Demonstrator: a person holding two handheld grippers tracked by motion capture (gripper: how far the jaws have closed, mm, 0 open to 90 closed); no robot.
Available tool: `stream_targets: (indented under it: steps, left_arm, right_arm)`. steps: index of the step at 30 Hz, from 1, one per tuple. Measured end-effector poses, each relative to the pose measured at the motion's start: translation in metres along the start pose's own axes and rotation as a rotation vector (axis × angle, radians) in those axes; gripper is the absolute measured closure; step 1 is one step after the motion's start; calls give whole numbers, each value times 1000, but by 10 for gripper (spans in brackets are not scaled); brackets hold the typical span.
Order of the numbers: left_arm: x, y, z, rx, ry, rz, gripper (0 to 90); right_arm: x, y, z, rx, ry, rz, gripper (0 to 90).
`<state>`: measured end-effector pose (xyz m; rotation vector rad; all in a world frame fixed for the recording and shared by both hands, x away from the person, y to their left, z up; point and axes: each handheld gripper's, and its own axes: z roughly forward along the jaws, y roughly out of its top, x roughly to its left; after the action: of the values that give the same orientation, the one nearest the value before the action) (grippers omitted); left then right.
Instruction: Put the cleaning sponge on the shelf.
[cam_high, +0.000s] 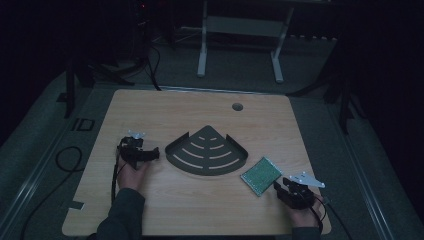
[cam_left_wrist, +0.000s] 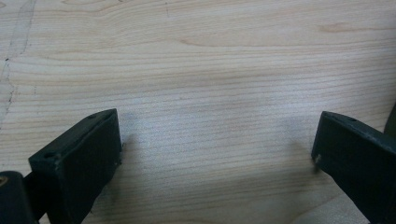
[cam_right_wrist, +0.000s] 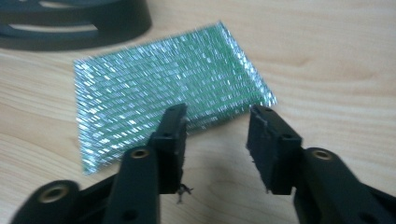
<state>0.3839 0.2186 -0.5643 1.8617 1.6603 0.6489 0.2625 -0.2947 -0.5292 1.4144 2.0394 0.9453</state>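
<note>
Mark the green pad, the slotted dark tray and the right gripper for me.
green pad (cam_right_wrist: 163, 95), right gripper view, centre of its face
slotted dark tray (cam_high: 206, 171), high view, front rim
right gripper (cam_right_wrist: 217, 128), right gripper view, midway between fingertips

A fan-shaped slotted tray lies near the middle of the counter. To the tray's right and a little nearer the person, a flat foil pouch lies on the counter, just beside the tray's rim without touching it. The right hand-held gripper sits at the pouch's near right corner. The left hand-held gripper rests just left of the tray. A round hole is behind the tray, toward the far edge.
</note>
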Motion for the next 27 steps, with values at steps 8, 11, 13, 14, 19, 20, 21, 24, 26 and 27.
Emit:
stream_targets:
  steps: [8,11,13,14,19,20,21,24,26,27]
  left_arm:
    - [0,0,0,0,0,0,20]
    - [0,0,0,0,0,0,20]
    - [0,0,0,1,0,0,20]
    - [0,0,0,1,0,0,20]
    - [0,0,0,1,0,0,20]
    - [0,0,0,1,0,0,20]
    - [0,0,0,0,0,0,20]
    - [0,0,0,0,0,-1,20]
    - [0,0,0,0,0,-1,20]
    - [0,0,0,0,0,-1,20]
  right_arm:
    - [15,13,-5,-4,55,-67,895]
    - [23,19,-3,5,73,-100,900]
    - [28,24,1,12,80,-118,900]
    - [28,24,1,12,80,-118,900]
    - [44,37,13,25,104,-170,900]
    - [44,37,13,25,104,-170,900]
    - [46,38,16,27,107,-178,900]
    - [54,39,27,46,121,-191,900]
    - [55,39,30,52,123,-194,900]
    - [57,39,32,58,124,-195,900]
